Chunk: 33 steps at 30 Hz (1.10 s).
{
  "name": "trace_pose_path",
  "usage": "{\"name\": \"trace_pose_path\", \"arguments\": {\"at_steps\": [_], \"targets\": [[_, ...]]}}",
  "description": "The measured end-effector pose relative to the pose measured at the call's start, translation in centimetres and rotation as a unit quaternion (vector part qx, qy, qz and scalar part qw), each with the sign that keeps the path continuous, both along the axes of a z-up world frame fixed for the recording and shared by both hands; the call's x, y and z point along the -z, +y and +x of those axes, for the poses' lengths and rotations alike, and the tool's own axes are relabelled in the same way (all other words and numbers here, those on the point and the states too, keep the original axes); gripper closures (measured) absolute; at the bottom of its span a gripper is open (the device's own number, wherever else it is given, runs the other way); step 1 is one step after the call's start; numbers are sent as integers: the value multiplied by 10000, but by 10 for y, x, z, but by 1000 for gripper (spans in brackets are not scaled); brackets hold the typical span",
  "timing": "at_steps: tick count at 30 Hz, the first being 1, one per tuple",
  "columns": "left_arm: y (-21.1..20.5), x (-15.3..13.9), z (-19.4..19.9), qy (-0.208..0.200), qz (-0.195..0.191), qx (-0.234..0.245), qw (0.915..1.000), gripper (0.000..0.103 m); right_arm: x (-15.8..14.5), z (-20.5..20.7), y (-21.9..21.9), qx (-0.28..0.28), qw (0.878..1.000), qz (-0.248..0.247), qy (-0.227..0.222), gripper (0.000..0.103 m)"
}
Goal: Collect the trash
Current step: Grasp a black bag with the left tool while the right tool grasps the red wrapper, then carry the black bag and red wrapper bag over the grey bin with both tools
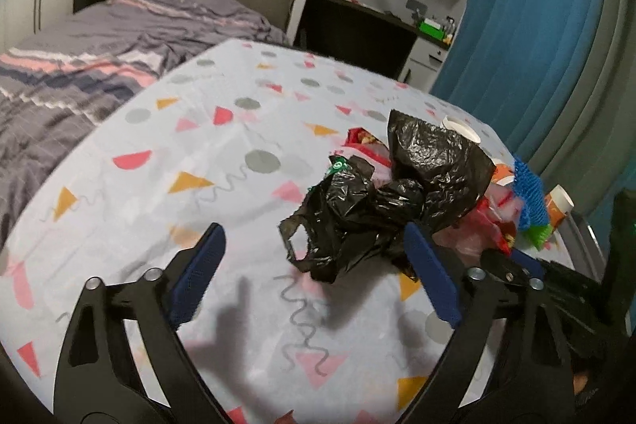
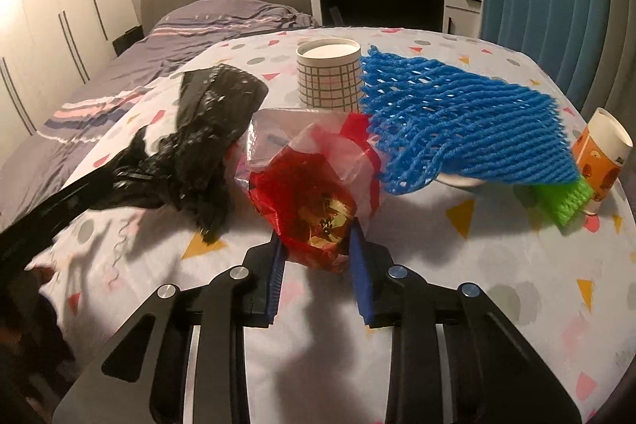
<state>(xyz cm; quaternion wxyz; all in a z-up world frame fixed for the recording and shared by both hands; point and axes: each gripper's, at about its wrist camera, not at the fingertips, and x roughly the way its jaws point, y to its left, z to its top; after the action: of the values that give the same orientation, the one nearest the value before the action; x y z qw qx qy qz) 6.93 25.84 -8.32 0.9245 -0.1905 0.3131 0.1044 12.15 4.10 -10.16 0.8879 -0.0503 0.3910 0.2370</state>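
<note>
The right gripper (image 2: 318, 249) is clamped on a red wrapper (image 2: 314, 201) at the near edge of the trash pile on the table (image 2: 477, 265). The left gripper (image 1: 314, 245) is spread wide around a black bag (image 1: 357, 217), whose near end lies between the fingers, touching the right one. Blue netting (image 2: 469, 130) and a checked cup (image 2: 330, 78) lie farther off.

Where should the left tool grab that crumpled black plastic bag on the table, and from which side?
Take the crumpled black plastic bag at its bunched, twisted middle, coming from the near side. There the film is gathered thick; the looped handle and upright flap are thin and would likely slip. The open left tool already straddles it.
</note>
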Motion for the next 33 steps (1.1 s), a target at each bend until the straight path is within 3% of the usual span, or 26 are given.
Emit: {"name": "trace_pose_path", "arguments": {"at_steps": [4, 6, 12, 24, 33], "targets": [[-1, 9, 12, 216, -230, 220, 9993, 43, -4, -12, -11, -110, 9999, 30, -21, 72], [-4, 12, 15, 283, -270, 347, 9986, 63, -5, -19, -17, -155, 9999, 37, -49, 72], [-10, 8, 6, 118, -368, 408, 9984, 96, -12, -30, -26, -292, 9995, 99, -100, 72], [-30, -61, -52, -988, -195, 254, 9946, 99, -38, -58, -32, -700, 9959, 421, -393, 72], [-45, -89, -72, -1326, -32, 251, 9908, 99, -66, -82, -53, -549, 9928, 609, -872, 72]]}}
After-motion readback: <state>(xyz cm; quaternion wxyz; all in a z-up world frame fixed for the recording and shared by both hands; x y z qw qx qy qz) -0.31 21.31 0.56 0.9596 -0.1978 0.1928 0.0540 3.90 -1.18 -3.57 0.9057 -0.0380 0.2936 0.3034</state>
